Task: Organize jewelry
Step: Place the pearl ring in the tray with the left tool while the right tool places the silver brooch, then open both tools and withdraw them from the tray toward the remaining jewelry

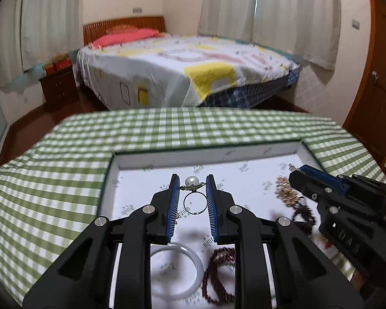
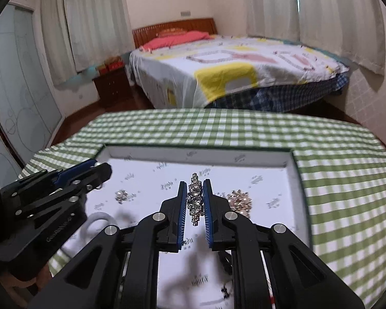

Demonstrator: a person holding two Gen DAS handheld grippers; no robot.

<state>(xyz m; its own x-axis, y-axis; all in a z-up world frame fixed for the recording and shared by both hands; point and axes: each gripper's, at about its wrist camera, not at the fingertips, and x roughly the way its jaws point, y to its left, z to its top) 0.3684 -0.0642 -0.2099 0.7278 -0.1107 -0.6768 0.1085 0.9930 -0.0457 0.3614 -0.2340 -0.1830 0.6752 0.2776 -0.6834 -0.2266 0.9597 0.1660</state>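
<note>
My left gripper [image 1: 192,183] is shut on a pearl ring [image 1: 192,181]; its thin band hangs between the blue pads, above the white patterned tray [image 1: 167,155]. In the right wrist view my right gripper [image 2: 195,184] is shut on a sparkling crystal bracelet [image 2: 195,200], held upright over the same tray [image 2: 193,152]. Each gripper shows in the other's view: the right gripper [image 1: 302,173] at the tray's right side, the left gripper [image 2: 99,167] at the tray's left side.
In the tray lie a white bangle [image 1: 178,273], a dark red bead bracelet [image 1: 218,278], a rose-gold piece [image 2: 240,200], dark beads [image 1: 303,215] and a small crystal piece [image 2: 122,196]. A green checked cloth [image 1: 64,170] covers the table. A bed [image 1: 193,72] stands beyond it.
</note>
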